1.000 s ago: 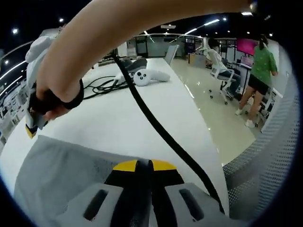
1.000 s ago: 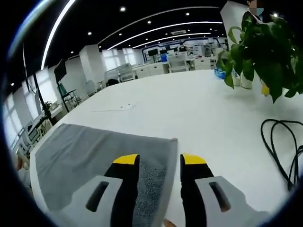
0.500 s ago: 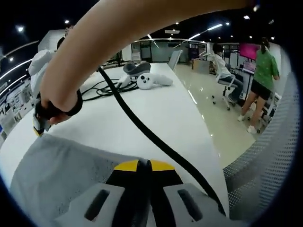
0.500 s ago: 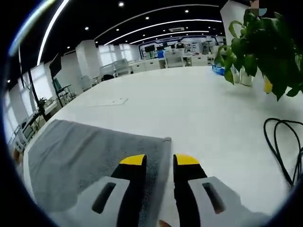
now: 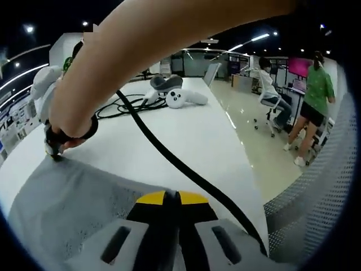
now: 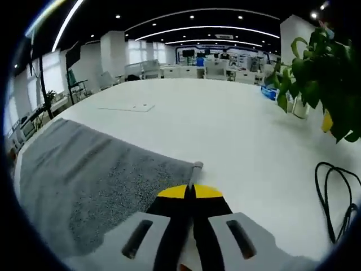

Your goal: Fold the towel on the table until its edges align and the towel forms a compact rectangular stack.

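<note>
Grey towel (image 6: pixel 96 169) pinched by both closed claws: right (image 6: pixel 189 193), left (image 5: pixel 172 197).

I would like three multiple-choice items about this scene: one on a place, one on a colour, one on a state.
1. Where does the potted plant stand, seen in the right gripper view?
A. on the white table, at the right of the view
B. on the towel
C. on the floor

2. What colour is the towel?
A. blue
B. grey
C. red

3. How do the jaws of the right hand-held gripper stand?
A. wide open above the towel
B. open around a cable
C. shut on the towel's corner

Answers:
1. A, its leaves and pot rise from the table at that side.
2. B, the cloth is grey in both views.
3. C, the yellow tips meet with the towel's edge pinched between them.
</note>
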Available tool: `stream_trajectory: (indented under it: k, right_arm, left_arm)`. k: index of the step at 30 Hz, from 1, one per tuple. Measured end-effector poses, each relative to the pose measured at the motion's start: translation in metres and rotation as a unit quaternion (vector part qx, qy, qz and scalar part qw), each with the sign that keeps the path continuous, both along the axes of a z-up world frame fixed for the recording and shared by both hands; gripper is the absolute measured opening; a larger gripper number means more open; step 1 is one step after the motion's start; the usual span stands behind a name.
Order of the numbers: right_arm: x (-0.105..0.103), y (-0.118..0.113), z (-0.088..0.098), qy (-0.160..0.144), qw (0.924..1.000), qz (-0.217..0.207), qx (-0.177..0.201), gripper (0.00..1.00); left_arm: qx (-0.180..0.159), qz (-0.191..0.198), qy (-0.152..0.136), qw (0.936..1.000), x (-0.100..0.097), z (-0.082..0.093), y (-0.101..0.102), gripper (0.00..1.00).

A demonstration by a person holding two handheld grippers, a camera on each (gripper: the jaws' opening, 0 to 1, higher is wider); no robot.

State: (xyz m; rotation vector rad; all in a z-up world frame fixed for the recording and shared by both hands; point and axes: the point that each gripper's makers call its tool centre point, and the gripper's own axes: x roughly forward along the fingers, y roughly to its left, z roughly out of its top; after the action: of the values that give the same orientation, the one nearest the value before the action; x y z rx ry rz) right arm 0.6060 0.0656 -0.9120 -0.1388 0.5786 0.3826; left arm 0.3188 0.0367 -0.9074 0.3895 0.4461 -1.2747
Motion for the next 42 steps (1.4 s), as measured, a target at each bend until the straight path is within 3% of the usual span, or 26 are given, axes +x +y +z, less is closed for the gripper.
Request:
stream_trajectory:
  k: [5, 10, 13, 19, 21, 23, 36, 39, 42]
  right_arm:
    - [0.001, -0.003, 0.004, 0.012, 0.9927, -0.046, 0.111, 0.00]
    - [-0.002, -0.004, 0.016, 0.003, 0.9889, -0.041, 0.143, 0.00]
    - [-0.004, -0.001, 0.025, 0.003, 0.9863, -0.037, 0.161, 0.00]
    - [-0.008, 0.006, 0.040, -0.003, 0.9817, -0.030, 0.188, 0.00]
    - [-0.011, 0.016, 0.049, 0.010, 0.9686, -0.035, 0.246, 0.00]
    - [-0.014, 0.018, 0.053, 0.008, 0.9715, -0.027, 0.235, 0.00]
    - [-0.018, 0.044, 0.110, -0.015, 0.9671, -0.011, 0.254, 0.00]
    - [-0.020, 0.052, 0.125, -0.023, 0.9656, -0.009, 0.259, 0.00]
    - [-0.021, 0.061, 0.134, -0.028, 0.9653, -0.003, 0.260, 0.00]
  left_arm:
    - [-0.001, 0.022, -0.011, 0.9997, -0.001, 0.001, 0.009, 0.04]
    - [-0.010, 0.029, -0.013, 0.9995, 0.002, 0.008, 0.010, 0.03]
    - [-0.028, 0.045, 0.011, 0.9985, 0.002, 0.015, 0.009, 0.03]
    - [-0.041, 0.061, 0.014, 0.9972, 0.005, 0.028, 0.013, 0.04]
    - [-0.049, 0.067, 0.014, 0.9964, 0.007, 0.035, 0.016, 0.04]
    - [-0.060, 0.079, 0.017, 0.9949, 0.008, 0.042, 0.019, 0.04]
    - [-0.084, 0.118, -0.015, 0.9893, 0.010, 0.082, 0.048, 0.04]
    - [-0.080, 0.116, -0.034, 0.9894, 0.012, 0.087, 0.057, 0.04]
    - [-0.097, 0.126, -0.034, 0.9867, 0.015, 0.099, 0.068, 0.04]
